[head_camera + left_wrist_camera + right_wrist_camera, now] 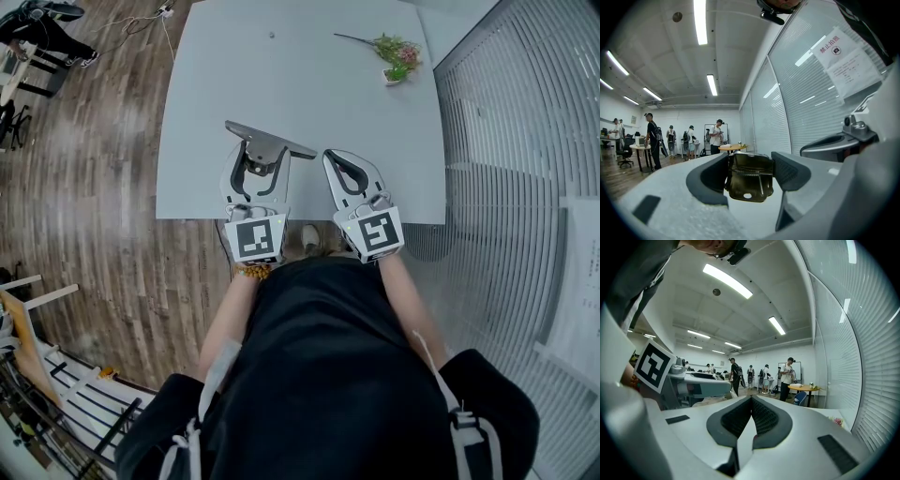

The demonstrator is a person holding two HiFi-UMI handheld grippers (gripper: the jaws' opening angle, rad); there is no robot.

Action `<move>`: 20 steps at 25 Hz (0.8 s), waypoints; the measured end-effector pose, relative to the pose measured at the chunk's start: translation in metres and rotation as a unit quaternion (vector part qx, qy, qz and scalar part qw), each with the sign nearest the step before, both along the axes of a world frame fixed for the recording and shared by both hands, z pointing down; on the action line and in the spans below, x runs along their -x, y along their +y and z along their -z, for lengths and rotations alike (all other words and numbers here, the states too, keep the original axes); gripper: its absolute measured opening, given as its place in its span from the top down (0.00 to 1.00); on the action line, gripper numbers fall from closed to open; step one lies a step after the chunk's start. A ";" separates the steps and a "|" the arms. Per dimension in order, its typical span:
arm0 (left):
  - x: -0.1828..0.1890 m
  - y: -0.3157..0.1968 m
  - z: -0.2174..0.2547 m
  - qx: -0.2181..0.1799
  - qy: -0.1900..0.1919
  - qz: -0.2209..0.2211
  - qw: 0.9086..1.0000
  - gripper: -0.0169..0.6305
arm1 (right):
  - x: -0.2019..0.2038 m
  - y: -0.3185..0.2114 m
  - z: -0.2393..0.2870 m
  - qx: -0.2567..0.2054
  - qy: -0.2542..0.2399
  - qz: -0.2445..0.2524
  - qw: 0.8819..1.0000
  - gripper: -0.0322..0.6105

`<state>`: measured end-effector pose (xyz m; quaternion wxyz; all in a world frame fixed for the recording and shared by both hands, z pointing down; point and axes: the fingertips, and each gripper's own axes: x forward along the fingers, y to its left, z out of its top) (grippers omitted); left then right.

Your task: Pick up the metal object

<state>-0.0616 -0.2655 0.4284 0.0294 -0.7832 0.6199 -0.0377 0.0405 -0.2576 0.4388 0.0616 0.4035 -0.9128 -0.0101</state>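
The metal object (269, 141), a flat grey bracket with a hole near one edge, is held above the near part of the white table (300, 94). My left gripper (262, 161) is shut on it. In the left gripper view the bracket (748, 182) stands between the two dark pads (710, 174), which press on its sides. My right gripper (339, 160) hovers just to the right of the left one, above the table's near edge. Its jaws are shut with nothing in them, and the right gripper view shows its tips (751, 401) meeting.
A small sprig of flowers (398, 54) lies at the table's far right, and a tiny dark item (272, 36) at the far middle. A wall of glass and blinds (506, 141) runs along the right, wooden floor (84, 169) on the left. Several people (716, 136) stand far off.
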 end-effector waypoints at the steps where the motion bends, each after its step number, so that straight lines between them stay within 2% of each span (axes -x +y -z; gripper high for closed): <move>1: 0.000 0.000 0.000 0.001 0.001 0.000 1.000 0.52 | 0.000 0.000 0.000 -0.002 -0.004 0.003 1.000 0.95; 20: -0.008 -0.004 -0.005 0.006 0.003 -0.008 1.000 0.52 | -0.009 -0.002 -0.005 -0.005 -0.006 0.006 1.000 0.95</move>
